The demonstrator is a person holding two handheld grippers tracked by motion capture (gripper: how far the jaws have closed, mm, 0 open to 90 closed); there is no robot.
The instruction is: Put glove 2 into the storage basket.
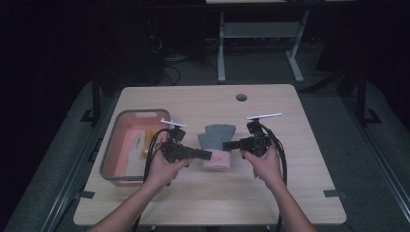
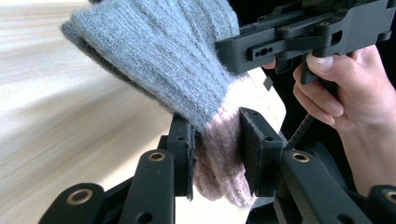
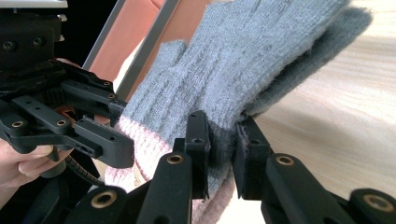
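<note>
A grey knitted glove with a pink cuff [image 1: 217, 145] hangs just above the middle of the wooden table [image 1: 270, 193], held from both sides. My left gripper [image 1: 207, 154] is shut on the pink cuff [image 2: 219, 163], its pads [image 2: 250, 149] squeezing the knit. From the other side my right gripper [image 1: 228, 144] is shut on the grey part of the glove [image 3: 222, 140] near the cuff. In the right gripper view the glove's fingers [image 3: 280, 46] stretch away toward the upper right, and the left gripper [image 3: 98, 135] shows beside the cuff.
A grey-rimmed bin with a salmon inside [image 1: 118, 145] stands on the table's left side with a small yellow item in it. A cable hole [image 1: 241, 97] lies near the far edge. Beyond the table stand the white legs of another desk [image 1: 221, 53].
</note>
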